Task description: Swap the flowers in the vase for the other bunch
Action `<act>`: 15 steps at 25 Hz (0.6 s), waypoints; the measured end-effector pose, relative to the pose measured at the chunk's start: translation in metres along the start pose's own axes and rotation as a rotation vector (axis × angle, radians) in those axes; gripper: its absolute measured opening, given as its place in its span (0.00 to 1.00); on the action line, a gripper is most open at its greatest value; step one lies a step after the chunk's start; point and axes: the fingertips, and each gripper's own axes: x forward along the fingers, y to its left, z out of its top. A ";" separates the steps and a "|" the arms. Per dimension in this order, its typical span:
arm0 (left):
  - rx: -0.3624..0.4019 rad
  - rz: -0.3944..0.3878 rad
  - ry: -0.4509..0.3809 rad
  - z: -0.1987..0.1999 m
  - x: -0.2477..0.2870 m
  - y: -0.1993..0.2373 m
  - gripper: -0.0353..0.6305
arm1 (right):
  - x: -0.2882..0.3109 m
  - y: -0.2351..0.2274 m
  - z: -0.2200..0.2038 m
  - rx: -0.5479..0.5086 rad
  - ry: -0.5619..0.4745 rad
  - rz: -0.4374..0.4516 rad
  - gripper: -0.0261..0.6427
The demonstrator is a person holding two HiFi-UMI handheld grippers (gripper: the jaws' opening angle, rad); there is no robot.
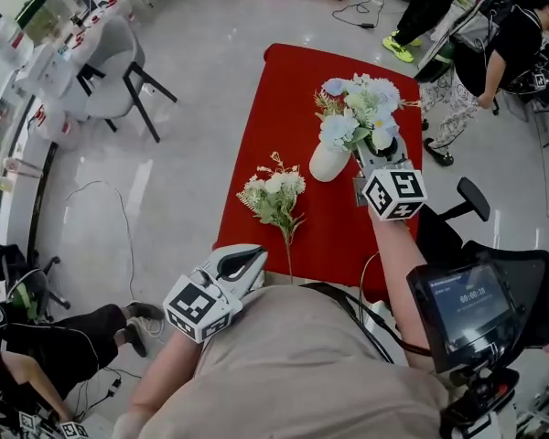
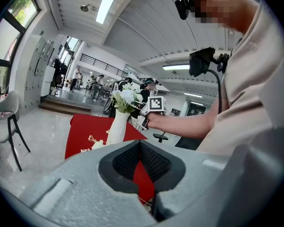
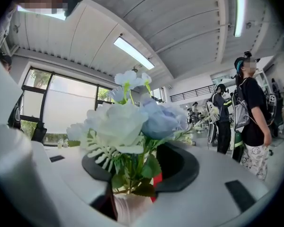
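A white vase (image 1: 329, 161) stands on the red table (image 1: 293, 80) and holds a bunch of pale blue and white flowers (image 1: 359, 108). My right gripper (image 1: 371, 152) is at that bunch just above the vase's mouth. In the right gripper view the green stems (image 3: 128, 174) rise between the two dark pads (image 3: 182, 162), which stand apart from them, so the gripper is open. The other bunch (image 1: 274, 195), cream and white, lies flat on the cloth to the vase's left. My left gripper (image 1: 254, 260) hovers at the table's near edge, shut and empty.
White chairs and a small table (image 1: 110, 62) stand on the floor at the far left. People (image 1: 512, 35) are at the far right beyond the table. A black chair (image 1: 471, 199) sits close to the table's right side. Cables lie on the floor.
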 end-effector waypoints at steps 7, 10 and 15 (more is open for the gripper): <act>0.006 -0.023 0.000 0.001 0.001 -0.002 0.06 | -0.006 -0.001 -0.004 0.019 0.021 -0.001 0.43; 0.008 -0.034 0.000 0.000 0.000 -0.003 0.06 | -0.010 -0.001 -0.006 0.035 0.025 -0.004 0.45; 0.010 -0.047 0.006 0.000 0.003 -0.001 0.06 | -0.009 -0.003 -0.009 0.058 0.033 -0.003 0.49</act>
